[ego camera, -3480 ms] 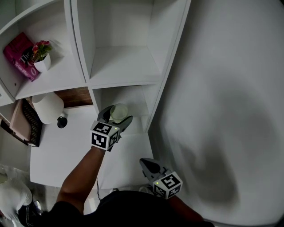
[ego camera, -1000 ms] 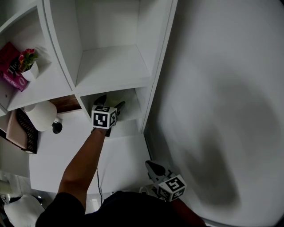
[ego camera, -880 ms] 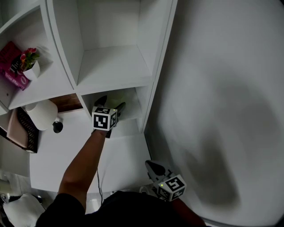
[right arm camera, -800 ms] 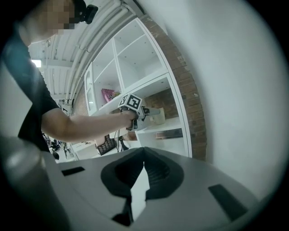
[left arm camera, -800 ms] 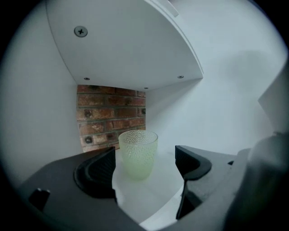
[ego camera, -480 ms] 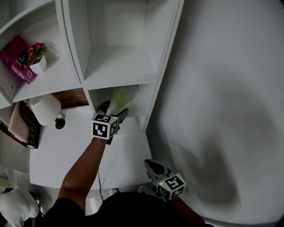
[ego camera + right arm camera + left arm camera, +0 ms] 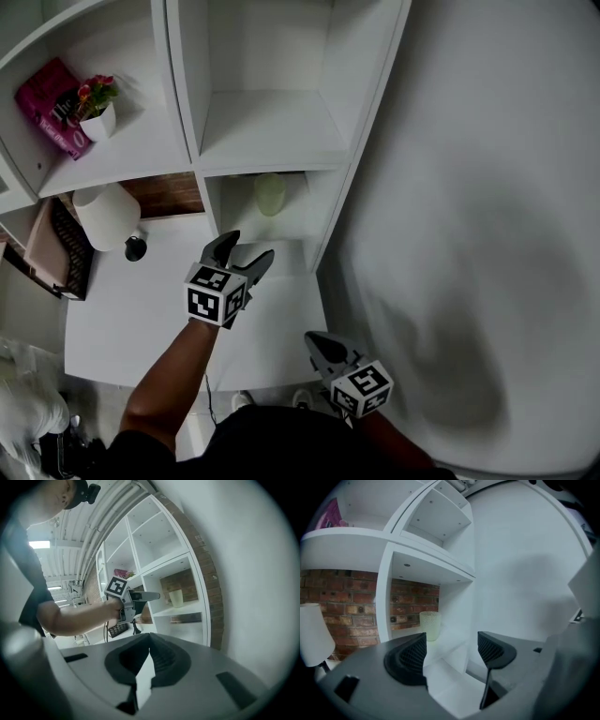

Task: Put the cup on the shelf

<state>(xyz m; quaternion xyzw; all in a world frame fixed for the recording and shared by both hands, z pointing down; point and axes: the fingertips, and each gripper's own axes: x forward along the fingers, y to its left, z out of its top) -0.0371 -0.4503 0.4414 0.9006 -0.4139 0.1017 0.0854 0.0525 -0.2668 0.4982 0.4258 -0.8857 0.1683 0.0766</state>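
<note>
The cup stands upright in the shelf's lower cubby; the left tongs, just outside the shelf, are closing on nothing. Draw them straight back, level, clear of the shelf; the right tongs are clenched, empty.

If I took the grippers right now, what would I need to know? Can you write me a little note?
Left gripper: empty, jaws apart but closing, held in front of the shelf, not touching the cup.
Right gripper: shut, empty, held low near the body.
Cup: upright in the shelf's lower compartment, with nothing holding it.
Done: the cup is on the shelf.
Left: probably nothing but lowering the left gripper.
</note>
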